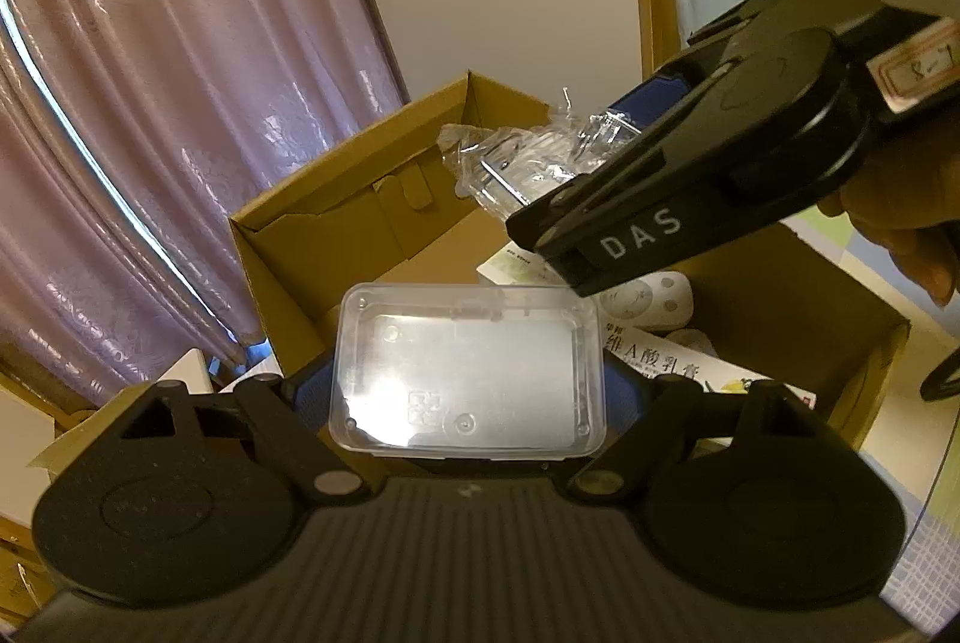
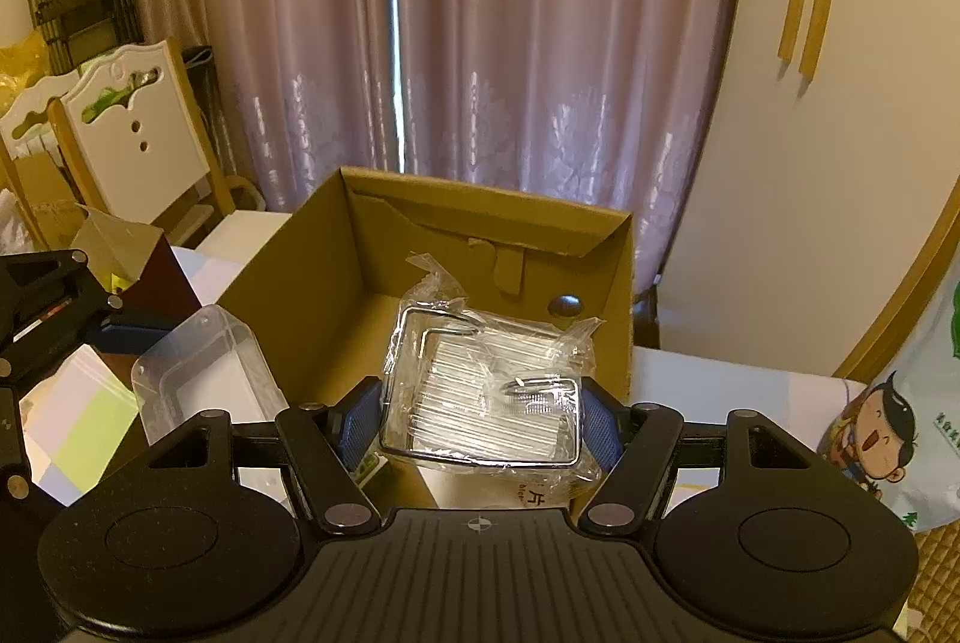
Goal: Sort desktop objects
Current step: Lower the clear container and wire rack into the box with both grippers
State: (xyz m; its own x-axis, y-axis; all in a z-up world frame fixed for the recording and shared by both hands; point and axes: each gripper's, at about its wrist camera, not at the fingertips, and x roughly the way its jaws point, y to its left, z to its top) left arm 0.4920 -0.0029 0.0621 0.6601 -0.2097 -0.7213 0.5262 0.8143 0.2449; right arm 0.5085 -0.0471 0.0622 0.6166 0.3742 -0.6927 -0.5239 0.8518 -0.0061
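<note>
A: Left hand-held gripper (image 1: 468, 391): clamped on a clear plastic case (image 1: 468, 373), pads pressing its two short ends, long axis running across between the blue pads, flat face toward the camera

B: And right hand-held gripper (image 2: 480, 424)?

A: Closed on a wire rack sealed in clear wrap (image 2: 486, 391), squeezed at both sides, frame lying roughly level across the pads

B: Position relative to the cardboard box (image 1: 336, 223)?

A: Both loads held above its open top. Rack over the middle of the opening; case nearer the front wall, lower and closer to the rim. Already inside: a white remote (image 1: 648, 301) and a printed carton (image 1: 666, 355) on the floor of the box

B: Nearer for a drop?

A: Probably the right one, its tip angled downward over the opening in the left wrist view, a hand (image 1: 900, 223) gripping the handle behind. Straight down and forward looks enough for either. Snack bag (image 2: 900, 439) standing apart at the right on the tabletop (image 2: 720, 373)
</note>
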